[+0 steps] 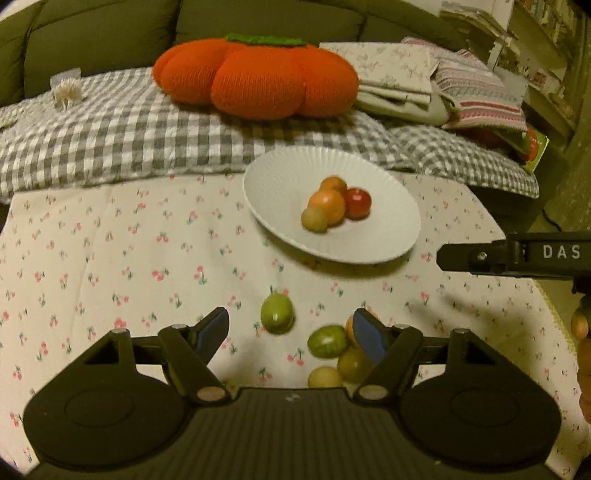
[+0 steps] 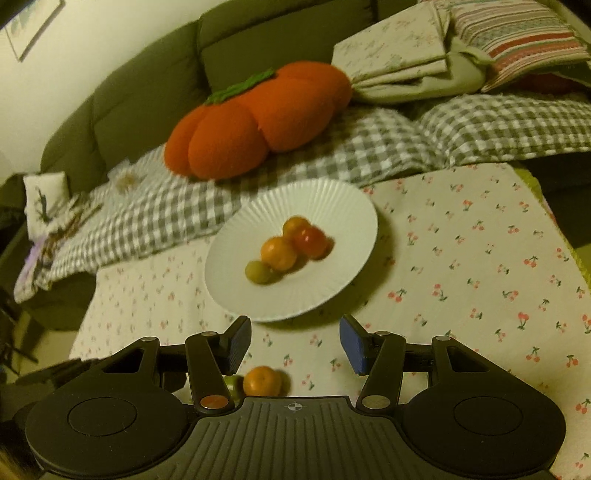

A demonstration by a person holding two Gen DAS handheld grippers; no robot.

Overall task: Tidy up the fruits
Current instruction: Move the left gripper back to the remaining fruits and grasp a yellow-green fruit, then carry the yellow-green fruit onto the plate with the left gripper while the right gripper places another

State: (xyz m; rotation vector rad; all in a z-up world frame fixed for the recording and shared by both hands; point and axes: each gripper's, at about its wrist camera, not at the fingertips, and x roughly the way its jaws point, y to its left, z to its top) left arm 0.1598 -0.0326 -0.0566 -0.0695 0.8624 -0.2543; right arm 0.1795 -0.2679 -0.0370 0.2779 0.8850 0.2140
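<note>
A white ribbed plate (image 1: pixel 288 177) (image 2: pixel 325 199) sits on the cherry-print cloth and holds several small fruits: two orange (image 1: pixel 328 206) (image 2: pixel 277 253), one red (image 1: pixel 357 203) (image 2: pixel 312 240), one yellow-green (image 1: pixel 314 219) (image 2: pixel 258 272). My left gripper (image 1: pixel 290 332) is open and empty above loose fruits on the cloth: a green one (image 1: pixel 277 314), a striped green one (image 1: pixel 328 341), more beside its right finger. My right gripper (image 2: pixel 293 341) is open and empty, just short of the plate, with an orange fruit (image 2: pixel 262 381) below it. The right gripper also shows at the left wrist view's right edge (image 1: pixel 517 254).
An orange pumpkin cushion (image 1: pixel 255 74) (image 2: pixel 258 118) lies on a grey checked blanket (image 1: pixel 110 136) behind the plate. Folded linens (image 1: pixel 402 77) and a striped pillow (image 1: pixel 480 96) sit at the back right. A green sofa back (image 1: pixel 110 29) runs behind.
</note>
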